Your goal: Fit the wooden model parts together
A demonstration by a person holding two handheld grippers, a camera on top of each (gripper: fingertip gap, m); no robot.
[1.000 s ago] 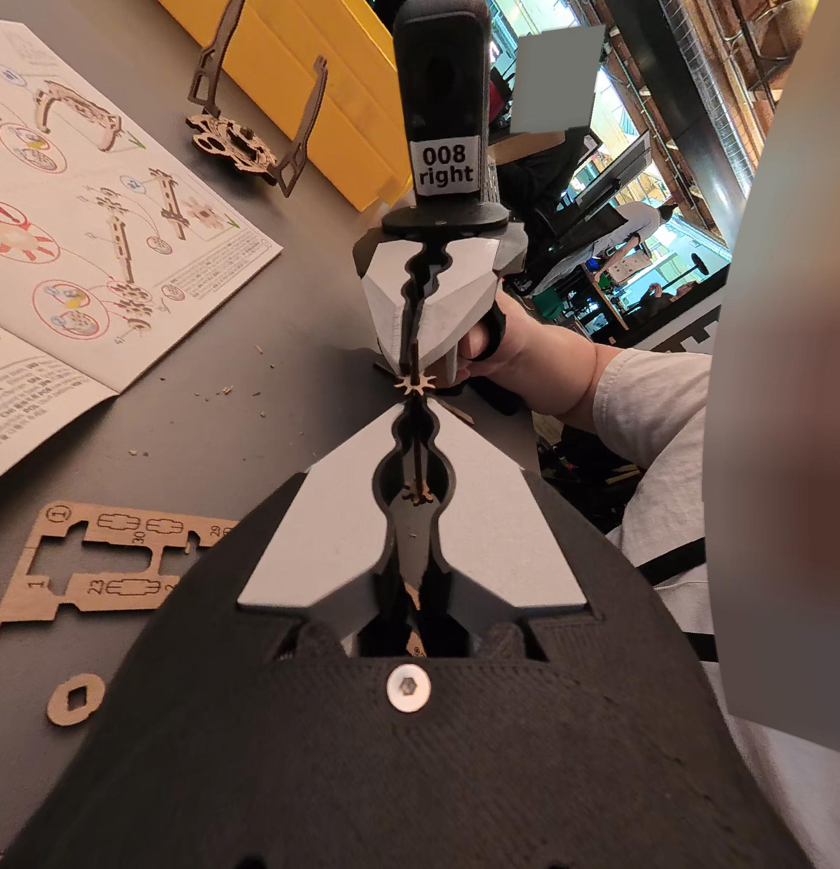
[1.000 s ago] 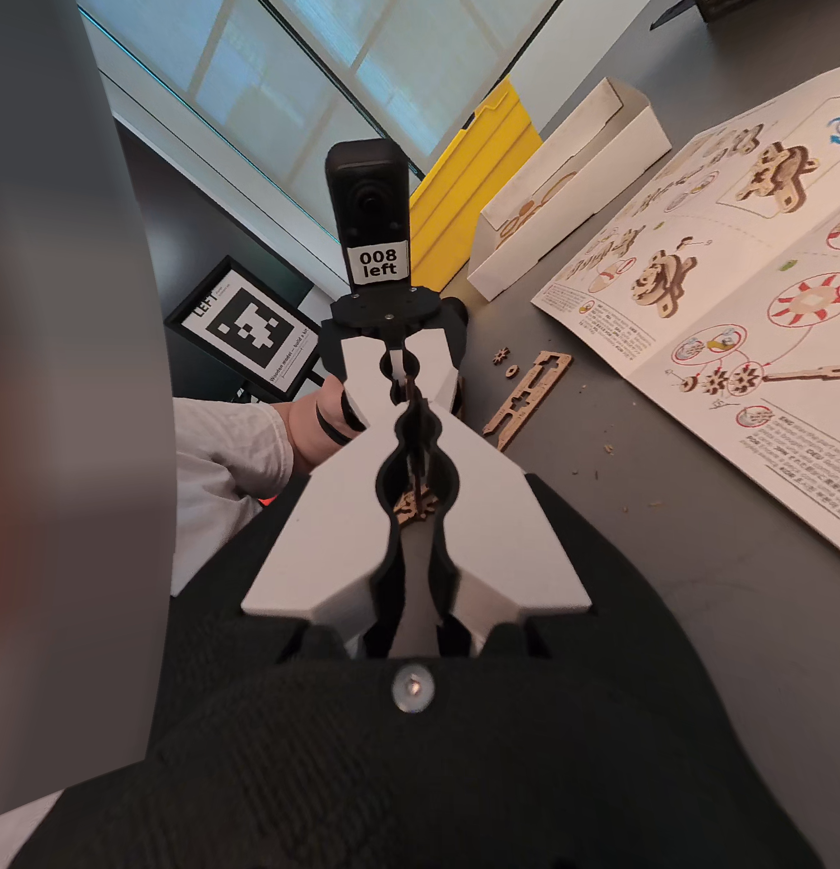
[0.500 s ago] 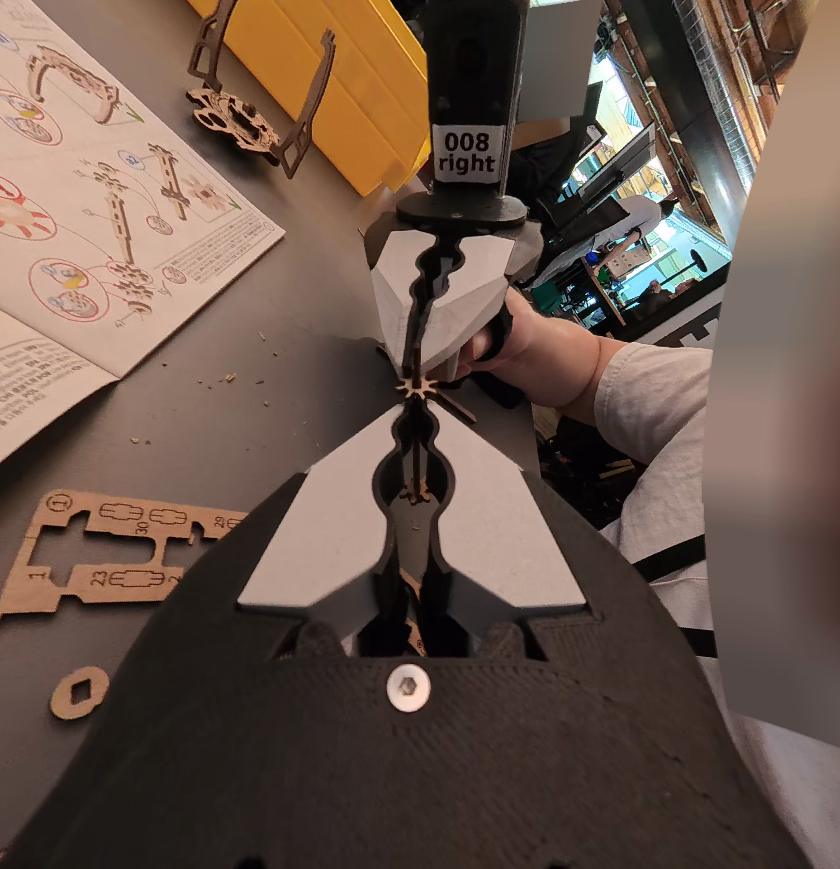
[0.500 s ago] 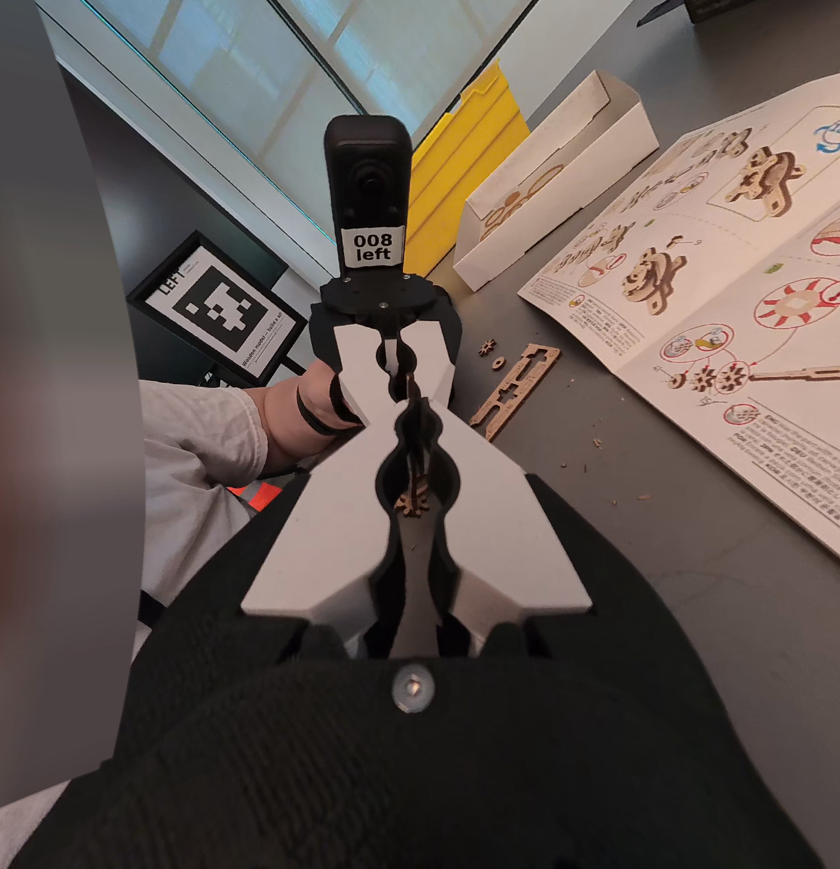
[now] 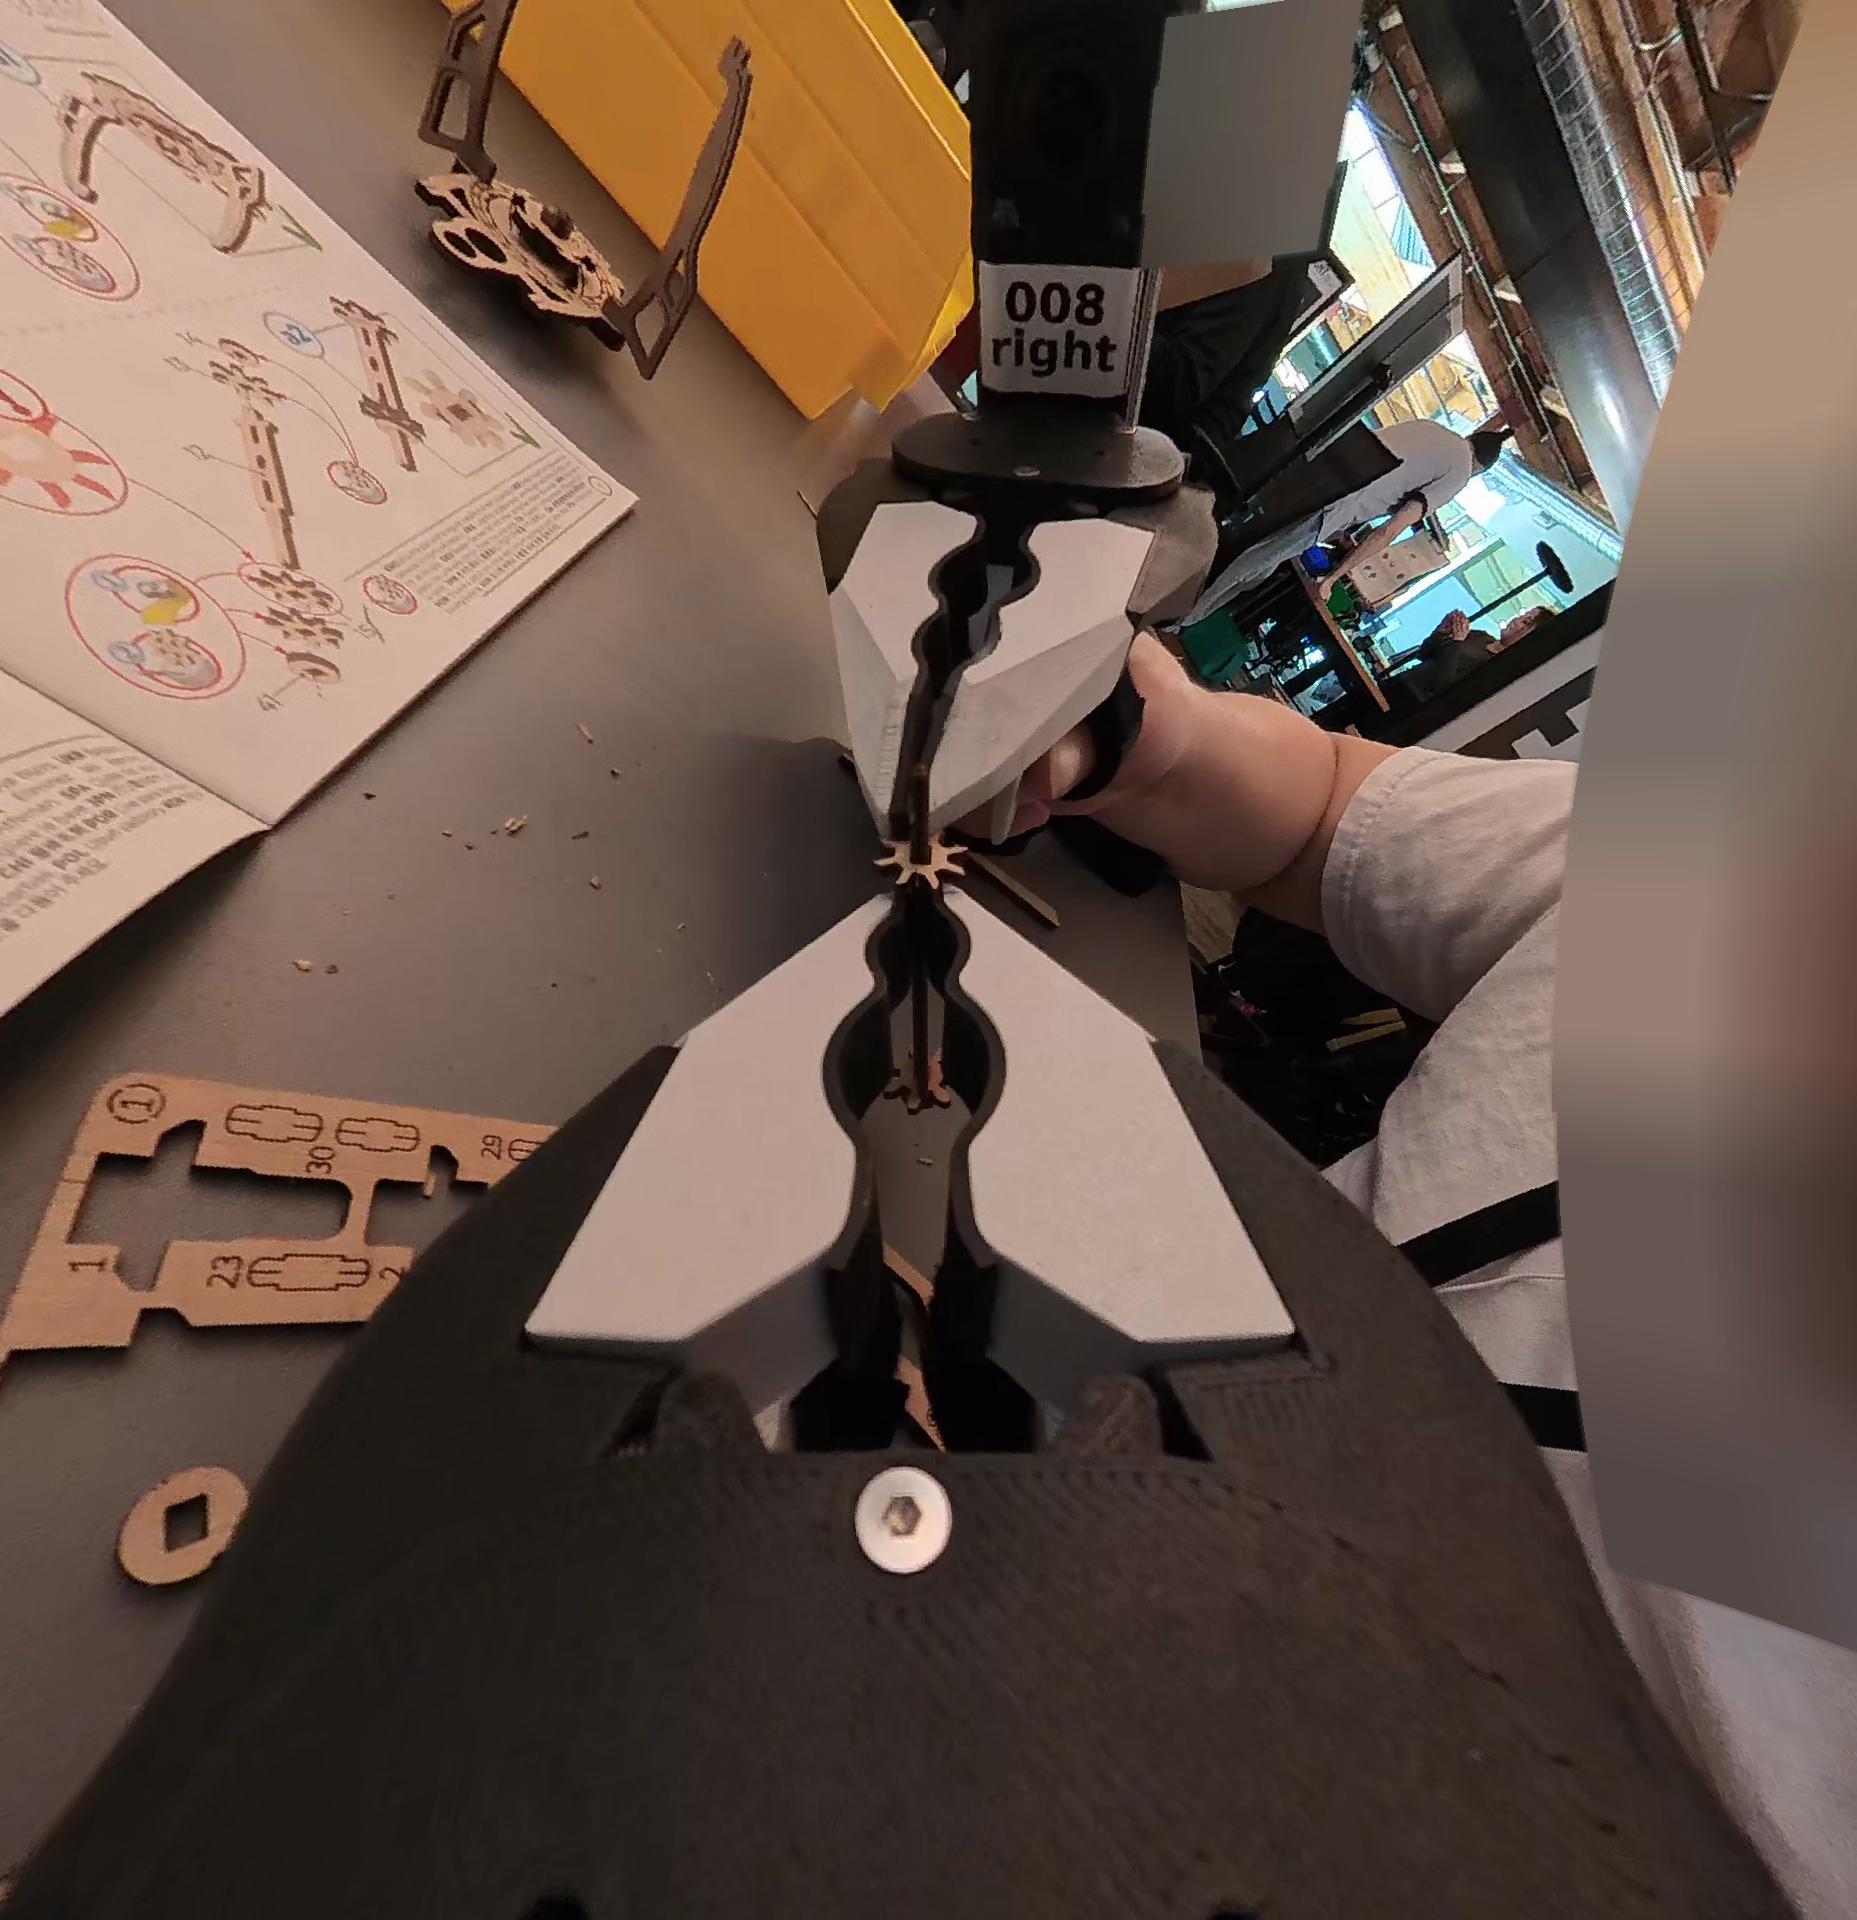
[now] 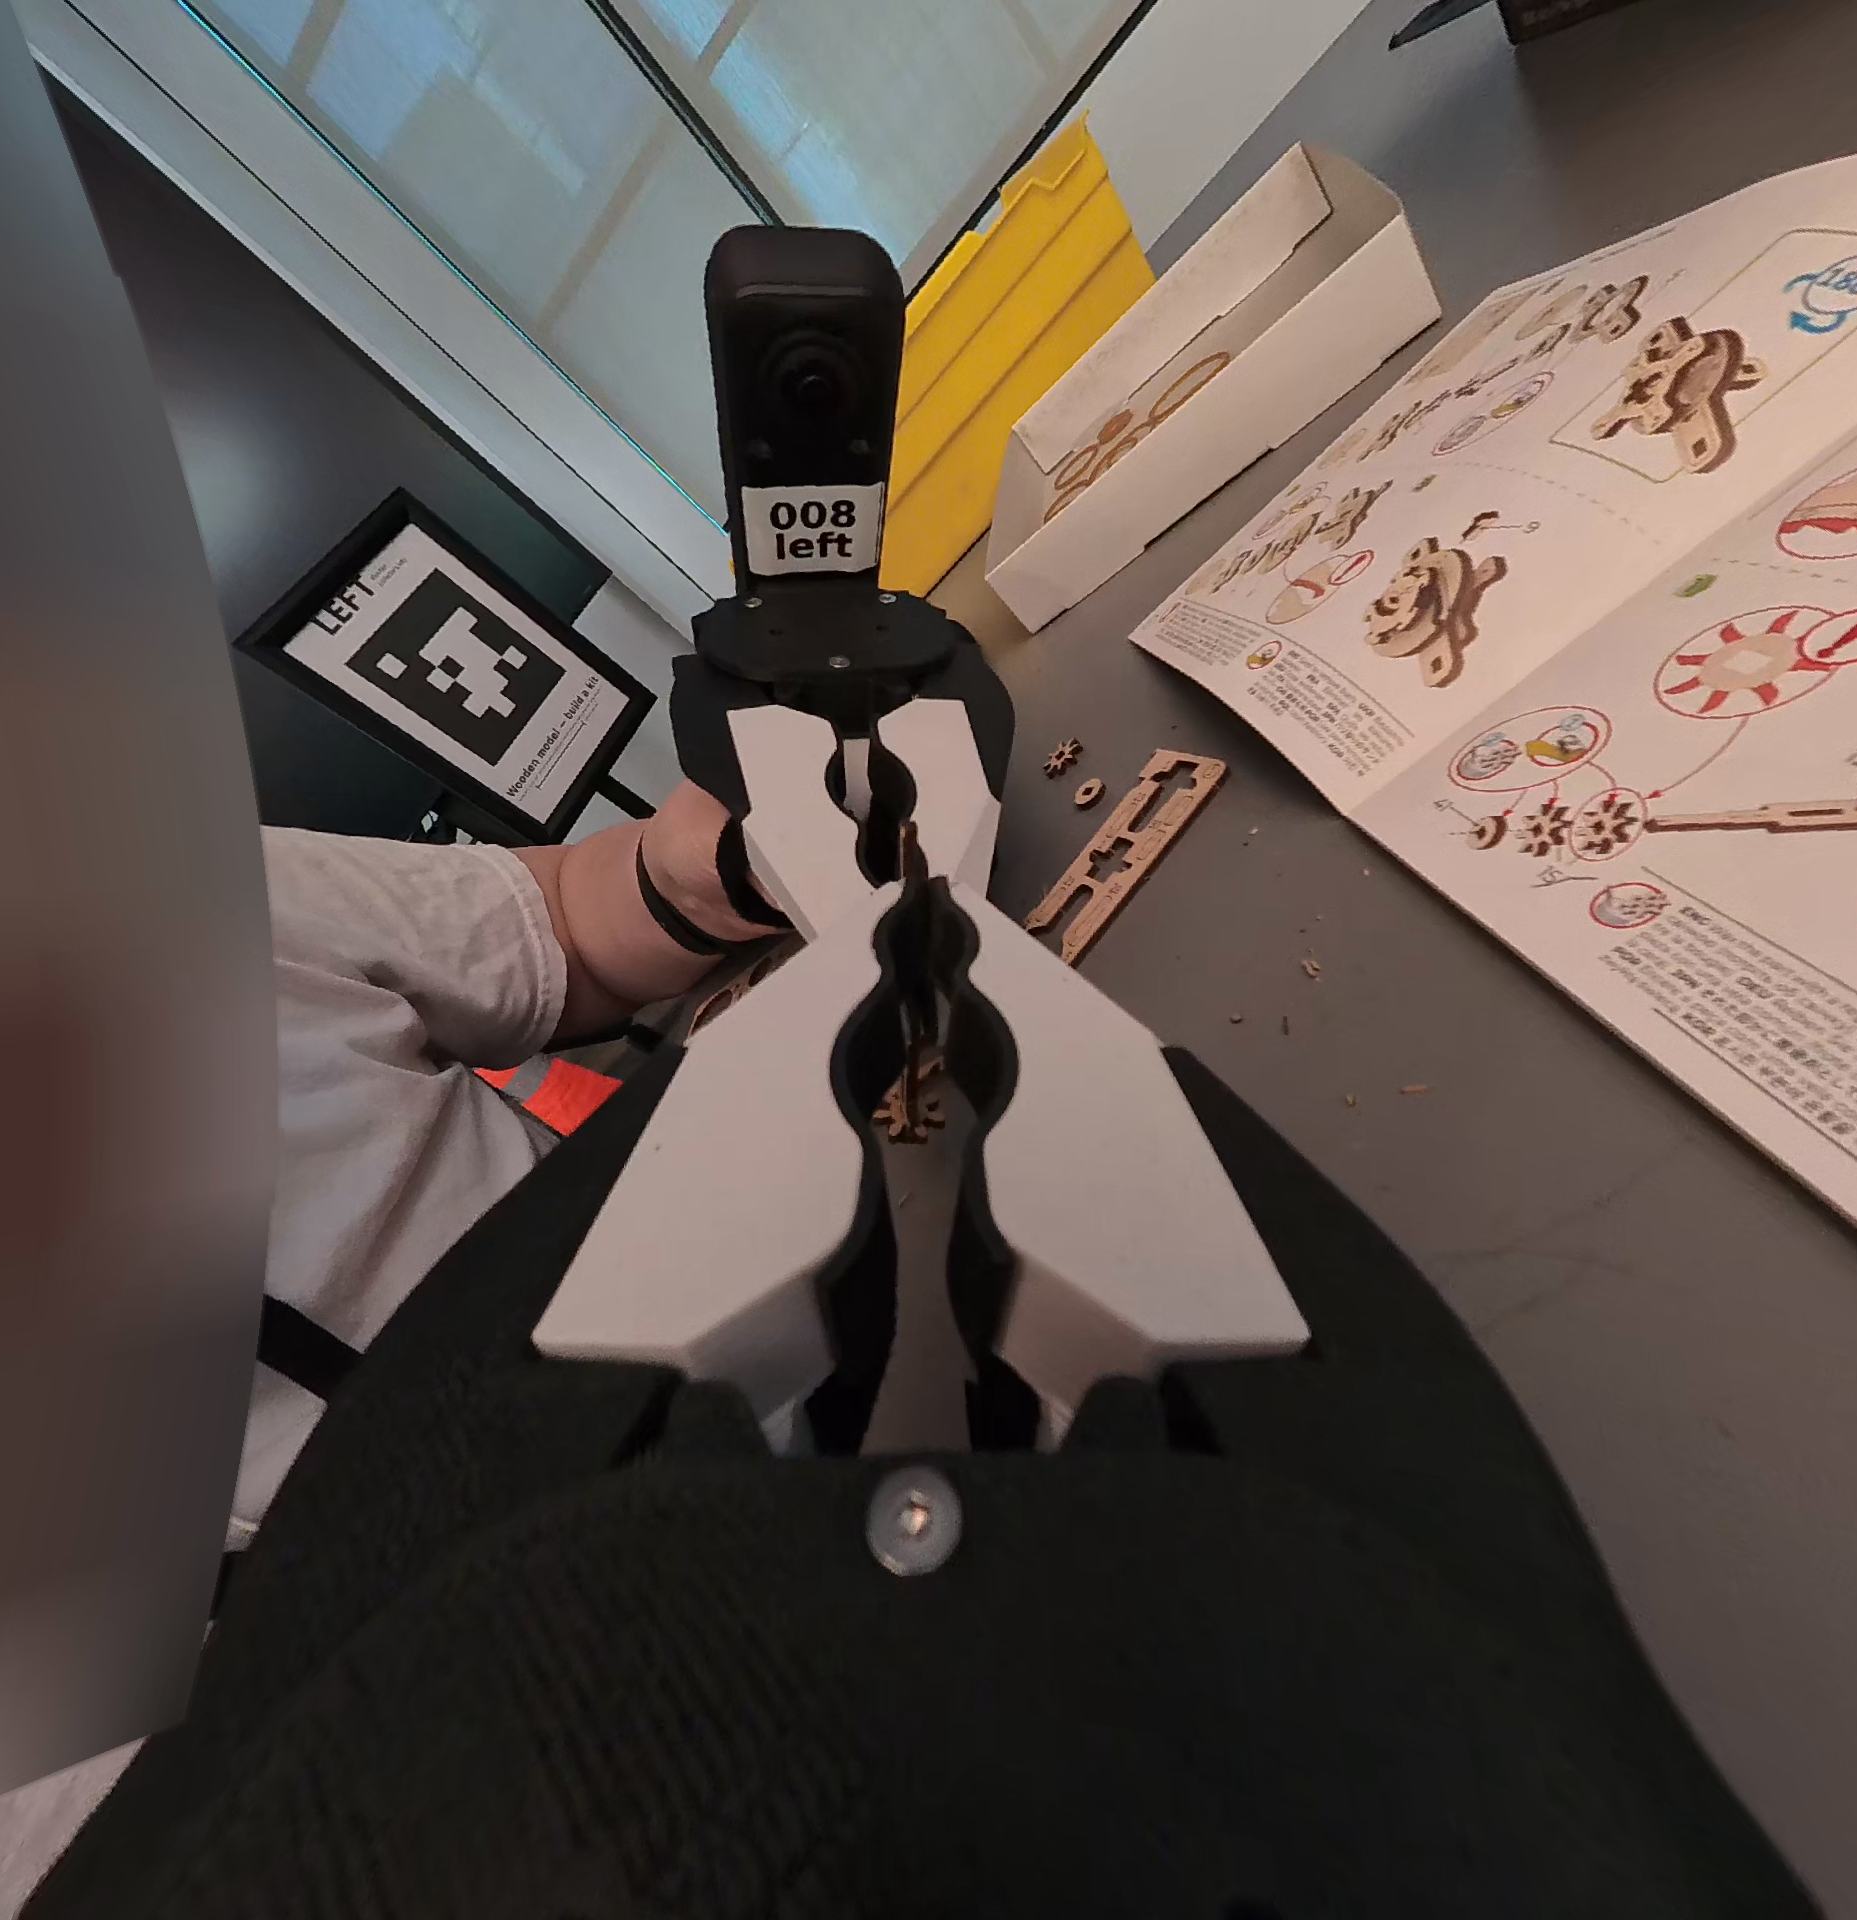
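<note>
Compared with half a second ago, little is changed: the two grippers are still met tip to tip above the grey table (image 5: 612, 935), and in the right wrist view the opposite gripper is seen slightly lower and closer, with the framed marker sign (image 6: 456, 665) shifted down with it.

In the left wrist view, a cut-out wooden sheet (image 5: 228, 1216) and a wooden washer (image 5: 181, 1522) are seen lying on the table at the left, with the instruction booklet (image 5: 228, 468) beyond them. A partly built wooden model (image 5: 550, 239) is stood against the yellow bin (image 5: 799, 187).

The left gripper (image 5: 916, 914) is closed to a narrow slit on a thin wooden rod (image 5: 919, 997), on which a small gear (image 5: 916, 1086) is threaded between its fingers. A second toothed gear (image 5: 922, 860) sits on the rod where the two tips meet. The right gripper (image 5: 919, 821) is likewise pinched narrowly on the rod from the far side.

In the right wrist view, the right gripper (image 6: 924, 894) is seen clamped on the rod, a gear (image 6: 908, 1117) lying within its hollow. To the right, a loose gear (image 6: 1061, 755) and a white box (image 6: 1215, 416) are seen.
</note>
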